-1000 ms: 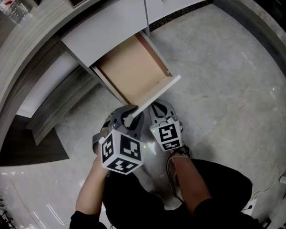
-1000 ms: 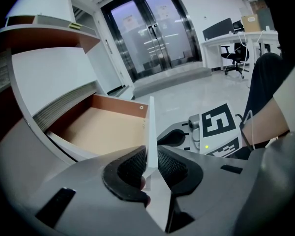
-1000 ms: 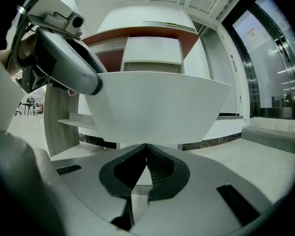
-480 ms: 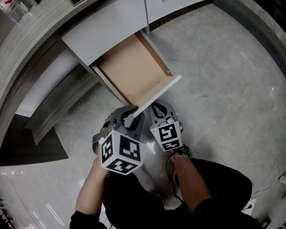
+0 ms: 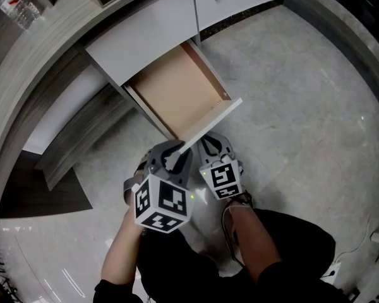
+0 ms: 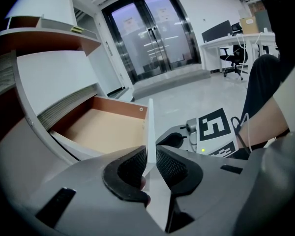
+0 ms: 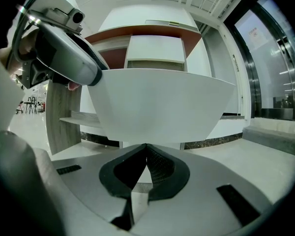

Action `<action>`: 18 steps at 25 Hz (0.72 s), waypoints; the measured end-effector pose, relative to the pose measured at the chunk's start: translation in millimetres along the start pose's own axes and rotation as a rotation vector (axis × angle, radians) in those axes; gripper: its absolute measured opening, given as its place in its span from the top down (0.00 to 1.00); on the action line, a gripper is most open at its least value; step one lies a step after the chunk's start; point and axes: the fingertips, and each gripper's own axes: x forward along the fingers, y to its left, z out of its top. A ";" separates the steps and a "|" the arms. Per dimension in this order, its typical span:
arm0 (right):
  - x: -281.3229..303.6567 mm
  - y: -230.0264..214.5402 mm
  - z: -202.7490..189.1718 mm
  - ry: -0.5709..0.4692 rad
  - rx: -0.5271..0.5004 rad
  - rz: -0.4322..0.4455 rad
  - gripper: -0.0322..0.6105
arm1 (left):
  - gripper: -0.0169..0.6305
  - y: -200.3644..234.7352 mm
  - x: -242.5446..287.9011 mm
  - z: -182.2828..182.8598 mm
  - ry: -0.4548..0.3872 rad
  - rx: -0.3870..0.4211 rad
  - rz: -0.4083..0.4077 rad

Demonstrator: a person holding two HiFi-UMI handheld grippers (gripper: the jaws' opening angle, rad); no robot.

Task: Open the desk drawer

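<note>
The desk drawer [image 5: 175, 93] stands pulled out, its light brown inside bare. Its white front panel [image 5: 216, 120] faces me. My left gripper [image 5: 175, 151] straddles the panel's near top edge; in the left gripper view the thin white panel [image 6: 149, 124] runs between the ribbed pads [image 6: 132, 166], which press on it while the jaws are closing. My right gripper [image 5: 212, 145] sits just right of the left, below the panel. It is shut with nothing in it [image 7: 146, 147], and the white drawer front [image 7: 162, 107] fills the view just ahead of it.
The curved grey desk [image 5: 44, 55] sweeps along the left, with a water bottle [image 5: 16, 8] on top and a low shelf [image 5: 82, 145] under it. My legs and a shoe [image 5: 240, 223] stand on the pale floor. Glass doors [image 6: 152, 33] and office chairs [image 6: 233, 58] lie beyond.
</note>
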 end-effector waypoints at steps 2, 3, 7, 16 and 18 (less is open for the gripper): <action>-0.6 0.7 0.2 0.001 -0.004 0.001 0.94 | 0.86 -0.7 -1.6 0.0 -0.002 0.001 0.001; -1.0 0.7 0.4 0.002 -0.006 0.001 0.94 | 0.86 -0.9 -2.7 0.0 -0.004 0.002 0.001; -4.4 1.7 2.7 0.005 -0.020 -0.002 0.94 | 0.86 -1.9 -9.5 1.2 -0.015 0.002 -0.001; -17.2 7.8 9.6 0.014 -0.065 0.000 0.94 | 0.87 -3.1 -25.5 -2.0 -0.079 -0.067 0.024; -19.9 9.4 12.5 0.012 -0.073 0.001 0.94 | 0.87 -1.7 -29.1 -4.3 -0.097 -0.097 0.035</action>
